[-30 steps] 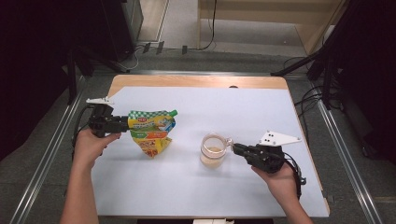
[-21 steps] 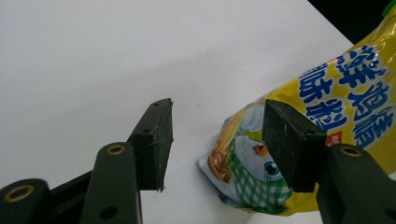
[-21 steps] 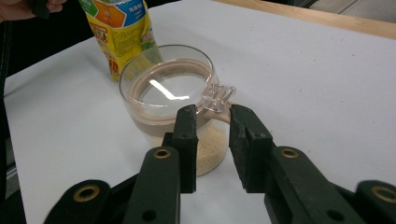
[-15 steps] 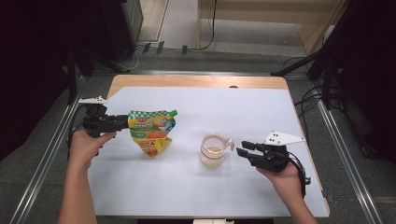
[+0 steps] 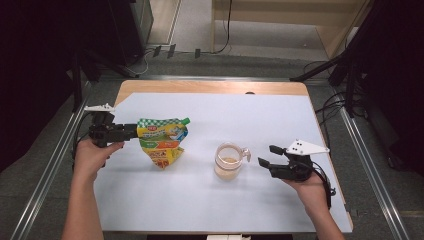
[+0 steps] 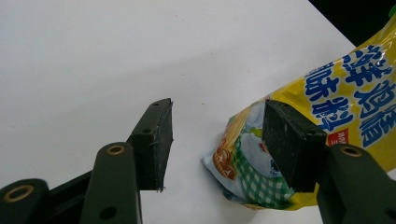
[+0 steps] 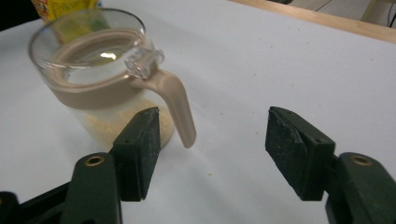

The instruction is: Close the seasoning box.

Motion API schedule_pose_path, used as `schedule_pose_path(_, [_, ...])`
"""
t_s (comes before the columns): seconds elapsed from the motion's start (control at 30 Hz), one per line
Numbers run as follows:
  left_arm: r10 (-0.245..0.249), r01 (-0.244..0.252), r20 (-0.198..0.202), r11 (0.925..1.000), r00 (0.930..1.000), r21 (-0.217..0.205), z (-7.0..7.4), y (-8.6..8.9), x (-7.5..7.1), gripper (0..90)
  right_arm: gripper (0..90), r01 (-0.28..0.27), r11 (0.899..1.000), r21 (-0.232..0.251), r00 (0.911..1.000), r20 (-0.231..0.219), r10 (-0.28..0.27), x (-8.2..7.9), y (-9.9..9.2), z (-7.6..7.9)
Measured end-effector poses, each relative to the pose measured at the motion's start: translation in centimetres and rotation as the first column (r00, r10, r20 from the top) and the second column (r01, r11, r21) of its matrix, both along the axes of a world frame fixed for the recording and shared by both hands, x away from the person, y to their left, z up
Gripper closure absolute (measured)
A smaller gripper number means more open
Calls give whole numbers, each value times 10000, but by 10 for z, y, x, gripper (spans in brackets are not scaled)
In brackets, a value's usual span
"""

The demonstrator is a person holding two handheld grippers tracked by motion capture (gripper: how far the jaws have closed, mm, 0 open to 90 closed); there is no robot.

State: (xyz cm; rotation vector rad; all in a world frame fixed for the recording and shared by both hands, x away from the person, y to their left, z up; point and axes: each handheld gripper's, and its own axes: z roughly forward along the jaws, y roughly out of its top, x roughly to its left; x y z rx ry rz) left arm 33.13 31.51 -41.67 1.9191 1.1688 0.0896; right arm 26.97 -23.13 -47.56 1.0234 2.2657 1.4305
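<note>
A yellow and green snack pouch (image 5: pixel 161 141) lies on the white table cover (image 5: pixel 280 115) at the left. My left gripper (image 5: pixel 131 132) is at its left end. In the left gripper view one pad overlaps the pouch's (image 6: pixel 327 93) corner and the other stands apart from it, so the left gripper (image 6: pixel 217 140) is open. A clear glass jar (image 5: pixel 228 161) with a tan band and handle holds a layer of crumbs. My right gripper (image 5: pixel 269 156) sits just right of it. Its jaws have just been opening, and the handle (image 7: pixel 177 107) is ahead of the right gripper (image 7: pixel 212 144), with nothing between the pads.
The table's wooden back edge (image 5: pixel 215 87) runs beyond the white cover. Metal rails (image 5: pixel 50 170) flank the table on both sides, and cables lie on the floor at the right. Bare cover lies between the pouch and the jar and along the front.
My right gripper has let go of the jar's handle, opened its jaws and drawn back to the right. The jar, the pouch and the left gripper have kept still.
</note>
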Motion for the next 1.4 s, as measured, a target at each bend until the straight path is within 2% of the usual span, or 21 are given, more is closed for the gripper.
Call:
schedule_pose_path(0.27, [8,-8,-11,10000,10000,45,-1,0,0,437,302,341,9992,221,9992,-227,-336,6,-5,-6])
schedule_pose_path(0.4, [-4,5,-62,10000,10000,45,-2,0,1,437,265,673,9977,-61,9977,-82,-673,8,-7,-9])
schedule_pose_path(0.5, [0,0,-55,10000,10000,26,-2,0,1,437,212,567,9984,-20,9984,-69,-567,10,-9,-10])
schedule_pose_path(0.67, [57,-57,-46,10000,10000,39,-1,1,1,437,213,1158,9931,-197,9932,-119,-1160,14,-11,-12])
schedule_pose_path(0.83, [35,-34,-95,10000,9999,43,-2,1,1,435,214,1594,9871,-159,9870,-157,-1597,16,-15,-14])
schedule_pose_path(1.0, [37,-36,-101,10000,9999,90,-2,0,2,429,214,1650,9862,-121,9857,-323,-1653,16,-16,-15])
schedule_pose_path(1.4, [81,-77,-242,9998,9997,177,-5,0,3,408,214,1735,9847,-134,9841,-367,-1739,17,-16,-16])
